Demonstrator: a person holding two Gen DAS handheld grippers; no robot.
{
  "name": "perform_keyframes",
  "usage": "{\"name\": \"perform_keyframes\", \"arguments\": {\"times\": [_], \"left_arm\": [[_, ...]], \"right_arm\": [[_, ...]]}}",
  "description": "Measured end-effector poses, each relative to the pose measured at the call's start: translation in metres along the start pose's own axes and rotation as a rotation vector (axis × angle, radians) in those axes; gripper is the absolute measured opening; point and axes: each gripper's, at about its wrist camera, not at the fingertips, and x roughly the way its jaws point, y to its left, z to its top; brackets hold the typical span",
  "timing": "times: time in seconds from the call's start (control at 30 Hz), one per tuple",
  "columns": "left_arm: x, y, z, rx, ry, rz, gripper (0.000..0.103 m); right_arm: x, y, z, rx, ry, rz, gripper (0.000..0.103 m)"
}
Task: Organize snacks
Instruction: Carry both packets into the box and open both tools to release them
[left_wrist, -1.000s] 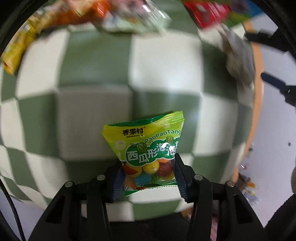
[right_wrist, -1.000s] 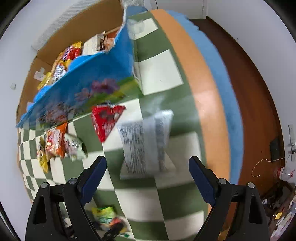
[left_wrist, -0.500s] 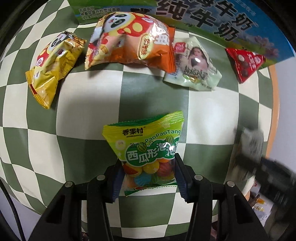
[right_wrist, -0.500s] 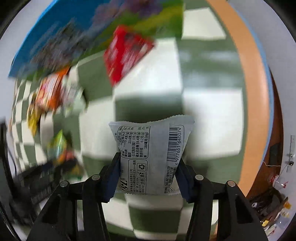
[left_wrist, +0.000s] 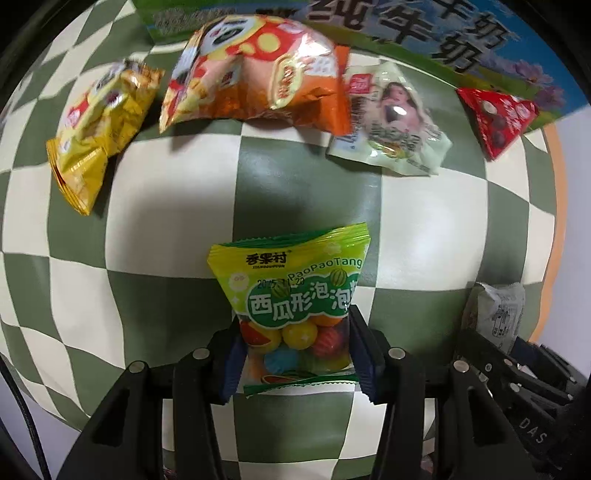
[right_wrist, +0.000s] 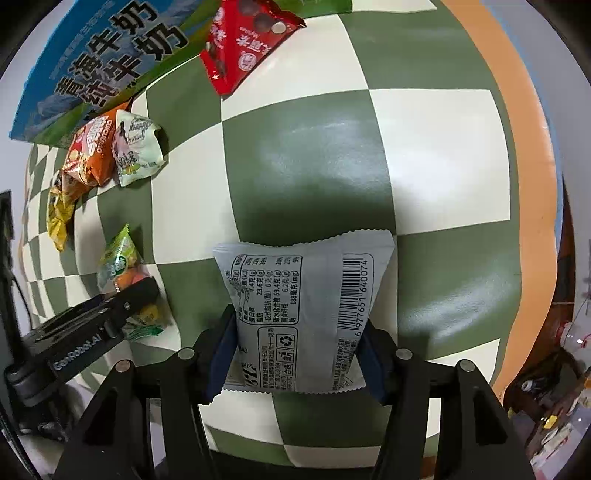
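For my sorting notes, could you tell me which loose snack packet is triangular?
The red packet beside the blue milk carton; the other loose ones are pillow-shaped.

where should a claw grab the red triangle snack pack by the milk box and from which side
Come straight down on the red triangle pack, claw fingers across its narrow lower corner, the one pointing away from the blue milk box. It lies flat on the checked cloth, its top edge sits against the box, so that tapered, free end probably gives the easiest pinch.

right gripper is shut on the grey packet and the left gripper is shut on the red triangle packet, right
Not quite. The left gripper is shut on the green candy bag, as the left wrist view shows; the red triangle packet lies on the cloth. The right gripper does grip the grey packet.
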Motion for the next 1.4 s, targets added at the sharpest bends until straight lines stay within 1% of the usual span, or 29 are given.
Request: {"name": "perform_keyframes", "arguments": {"times": [0.07, 0.13, 0.2, 0.27, 0.4, 0.47, 0.53, 0.57, 0.63, 0.7, 0.73, 0.8, 0.9, 0.93, 1.03, 1.13, 1.3, 1.4], "left_arm": [[-0.008, -0.005, -0.002, 0.005, -0.016, -0.003, 0.047], [-0.022, -0.009, -0.004, 0.009, -0.041, -0.02, 0.047], [-0.037, -0.012, -0.004, 0.021, -0.07, -0.038, 0.047], [-0.062, -0.018, -0.002, 0.036, -0.118, -0.064, 0.047], [-0.112, -0.027, 0.014, 0.05, -0.201, -0.125, 0.047], [-0.136, -0.03, 0.033, 0.061, -0.236, -0.155, 0.047], [-0.157, -0.028, 0.048, 0.075, -0.261, -0.168, 0.047], [-0.167, -0.027, 0.059, 0.082, -0.278, -0.163, 0.047], [-0.183, -0.023, 0.084, 0.101, -0.295, -0.134, 0.047], [-0.197, -0.015, 0.104, 0.109, -0.306, -0.112, 0.047], [-0.201, -0.015, 0.122, 0.12, -0.312, -0.079, 0.047], [-0.206, -0.004, 0.144, 0.123, -0.322, -0.047, 0.047], [-0.203, 0.008, 0.178, 0.127, -0.298, 0.004, 0.047], [-0.202, 0.013, 0.185, 0.125, -0.289, 0.019, 0.047], [-0.186, 0.023, 0.203, 0.122, -0.263, 0.065, 0.047], [-0.166, 0.031, 0.217, 0.109, -0.199, 0.082, 0.047], [-0.139, 0.038, 0.225, 0.1, -0.116, 0.099, 0.047], [-0.123, 0.043, 0.228, 0.09, -0.064, 0.108, 0.048]], "right_arm": [[-0.001, 0.005, -0.008, -0.012, -0.013, -0.001, 0.055], [-0.007, 0.011, -0.017, -0.012, -0.013, 0.034, 0.05], [-0.021, 0.013, -0.015, -0.012, -0.031, 0.064, 0.05], [-0.039, 0.015, -0.011, -0.02, -0.064, 0.086, 0.05], [-0.087, 0.024, 0.011, -0.041, -0.144, 0.149, 0.05], [-0.118, 0.027, 0.026, -0.059, -0.192, 0.174, 0.05], [-0.149, 0.032, 0.044, -0.079, -0.239, 0.2, 0.05], [-0.164, 0.028, 0.057, -0.09, -0.255, 0.207, 0.05], [-0.189, 0.034, 0.081, -0.117, -0.299, 0.201, 0.05], [-0.199, 0.051, 0.106, -0.139, -0.328, 0.178, 0.05], [-0.206, 0.051, 0.116, -0.145, -0.343, 0.163, 0.05], [-0.212, 0.055, 0.141, -0.157, -0.352, 0.128, 0.05], [-0.207, 0.057, 0.178, -0.155, -0.319, 0.095, 0.05], [-0.205, 0.052, 0.191, -0.144, -0.3, 0.088, 0.05], [-0.182, 0.05, 0.216, -0.132, -0.247, 0.066, 0.05], [-0.162, 0.048, 0.228, -0.131, -0.202, 0.036, 0.05], [-0.139, 0.05, 0.232, -0.144, -0.152, 0.009, 0.05], [-0.124, 0.051, 0.235, -0.158, -0.092, -0.01, 0.05]]}}
